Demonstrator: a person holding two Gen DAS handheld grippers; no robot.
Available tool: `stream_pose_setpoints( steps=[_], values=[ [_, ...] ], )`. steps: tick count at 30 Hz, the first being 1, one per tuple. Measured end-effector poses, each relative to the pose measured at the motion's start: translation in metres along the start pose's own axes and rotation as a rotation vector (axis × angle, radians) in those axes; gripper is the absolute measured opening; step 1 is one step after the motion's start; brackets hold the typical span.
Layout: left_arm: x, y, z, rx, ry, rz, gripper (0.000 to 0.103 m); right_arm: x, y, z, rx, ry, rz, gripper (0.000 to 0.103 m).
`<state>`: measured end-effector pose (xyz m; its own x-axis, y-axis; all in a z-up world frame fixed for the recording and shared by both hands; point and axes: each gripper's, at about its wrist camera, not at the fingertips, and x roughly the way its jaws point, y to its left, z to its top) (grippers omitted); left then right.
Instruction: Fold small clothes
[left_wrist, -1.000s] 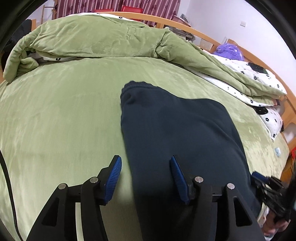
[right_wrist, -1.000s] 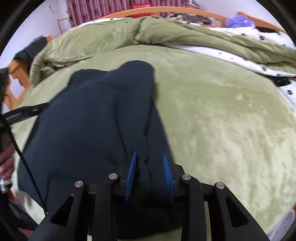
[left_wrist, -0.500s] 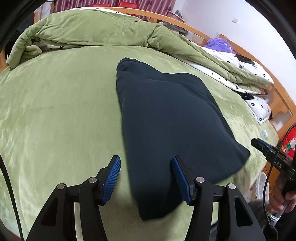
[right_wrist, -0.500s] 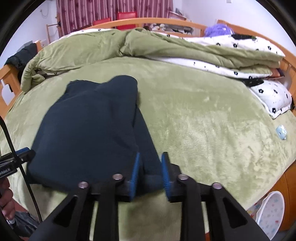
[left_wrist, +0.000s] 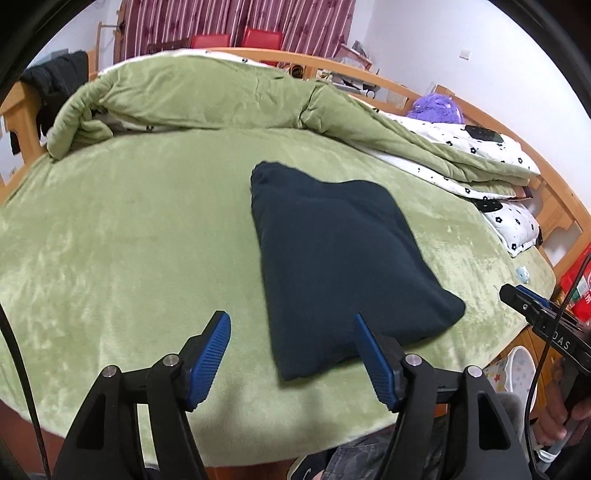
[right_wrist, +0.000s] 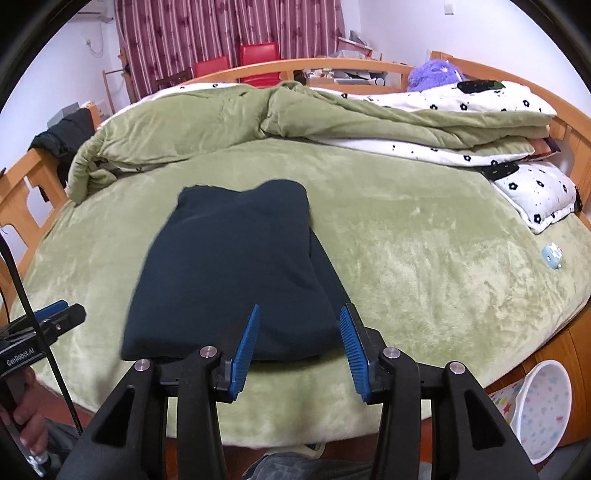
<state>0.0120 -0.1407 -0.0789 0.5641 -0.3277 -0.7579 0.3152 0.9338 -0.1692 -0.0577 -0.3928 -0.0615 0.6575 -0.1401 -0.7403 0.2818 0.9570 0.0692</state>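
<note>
A dark navy garment (left_wrist: 332, 258) lies folded flat on the green bed cover (left_wrist: 129, 240); it also shows in the right wrist view (right_wrist: 236, 273). My left gripper (left_wrist: 291, 336) is open and empty, held just above the garment's near edge. My right gripper (right_wrist: 299, 325) is open and empty, pulled back at the garment's near right corner. The right gripper also shows at the right edge of the left wrist view (left_wrist: 524, 302), and the left gripper shows at the left edge of the right wrist view (right_wrist: 55, 314).
A rumpled green duvet (right_wrist: 221, 114) and flowered white bedding (right_wrist: 480, 99) are piled at the far side. A purple plush (left_wrist: 436, 109) sits by the wooden bed frame (right_wrist: 33, 173). A small blue item (right_wrist: 552, 254) lies at the bed's right. A white basin (right_wrist: 543, 402) stands on the floor.
My right gripper has opened and let go of the garment, then pulled back. Both grippers have drawn back toward the near bed edge. The garment now lies flat.
</note>
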Motion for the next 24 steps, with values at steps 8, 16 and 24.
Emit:
stream_pose_setpoints(
  steps=[8, 16, 24],
  values=[
    [-0.048, -0.021, 0.002, 0.037, -0.054, 0.038, 0.08, -0.044, 0.011, -0.003, -0.035, -0.052, 0.007, 0.087],
    [-0.074, -0.031, 0.005, 0.065, -0.076, 0.074, 0.082, -0.072, 0.007, -0.002, -0.029, -0.091, -0.006, 0.091],
    [-0.082, -0.038, 0.007, 0.073, -0.095, 0.085, 0.082, -0.078, 0.007, 0.002, -0.048, -0.104, -0.022, 0.091]
  ],
)
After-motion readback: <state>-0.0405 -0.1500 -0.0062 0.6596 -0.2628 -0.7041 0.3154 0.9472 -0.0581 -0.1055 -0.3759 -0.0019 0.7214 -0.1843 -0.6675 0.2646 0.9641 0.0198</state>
